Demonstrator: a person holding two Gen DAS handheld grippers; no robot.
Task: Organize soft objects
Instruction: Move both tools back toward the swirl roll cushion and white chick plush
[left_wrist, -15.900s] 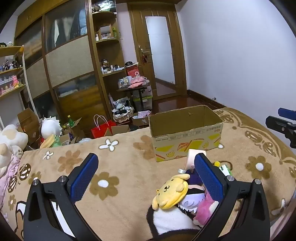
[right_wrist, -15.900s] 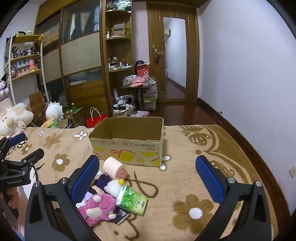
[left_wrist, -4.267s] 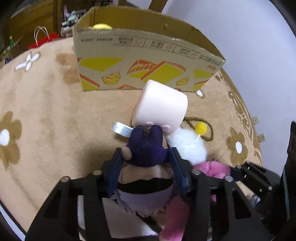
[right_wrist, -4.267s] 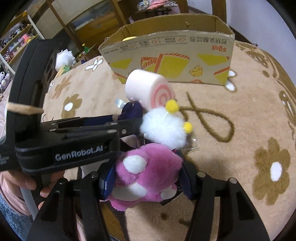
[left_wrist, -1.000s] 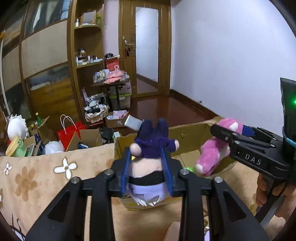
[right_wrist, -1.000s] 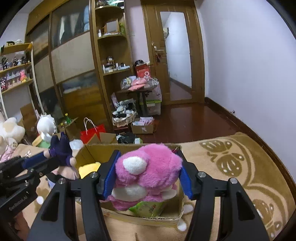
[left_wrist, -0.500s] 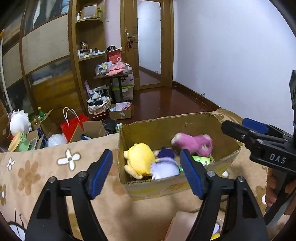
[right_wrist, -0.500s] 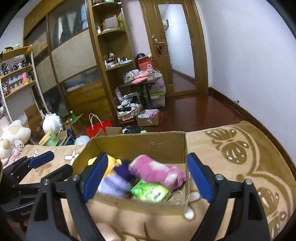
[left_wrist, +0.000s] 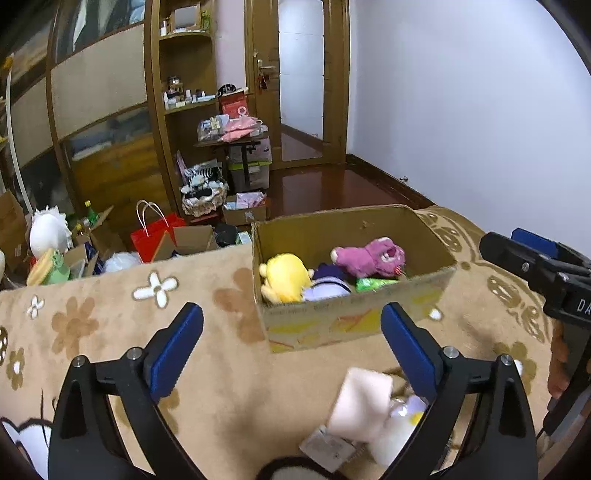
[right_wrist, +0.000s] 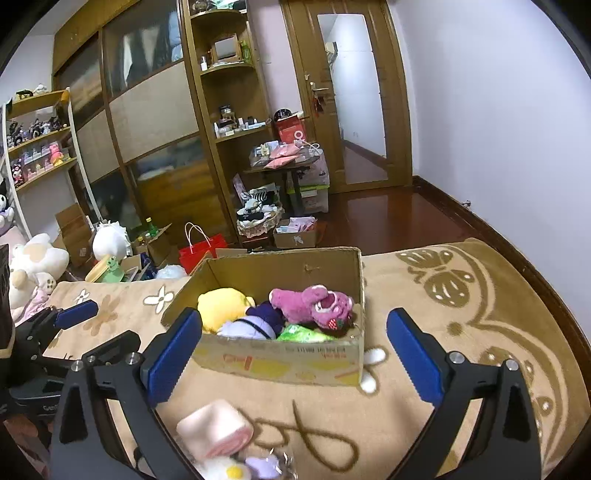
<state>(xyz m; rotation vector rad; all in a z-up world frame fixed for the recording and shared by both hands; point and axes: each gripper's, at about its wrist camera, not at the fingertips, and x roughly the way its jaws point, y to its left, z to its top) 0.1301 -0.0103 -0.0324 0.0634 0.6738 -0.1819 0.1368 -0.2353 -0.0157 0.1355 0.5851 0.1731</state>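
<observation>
Both grippers, left gripper (left_wrist: 291, 349) and right gripper (right_wrist: 293, 349), have just opened wide, empty; next we centre on the pink roll plush (right_wrist: 214, 428) near the bed's front edge, clear of the cardboard box (right_wrist: 280, 365).

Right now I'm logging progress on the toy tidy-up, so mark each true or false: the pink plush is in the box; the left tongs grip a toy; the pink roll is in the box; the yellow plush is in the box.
1. The pink plush lies in the cardboard box. True.
2. The left tongs grip a toy. False: they are open and empty, jaws just opened.
3. The pink roll is in the box. False: it lies on the blanket, nearer the camera.
4. The yellow plush is in the box. True.
</observation>
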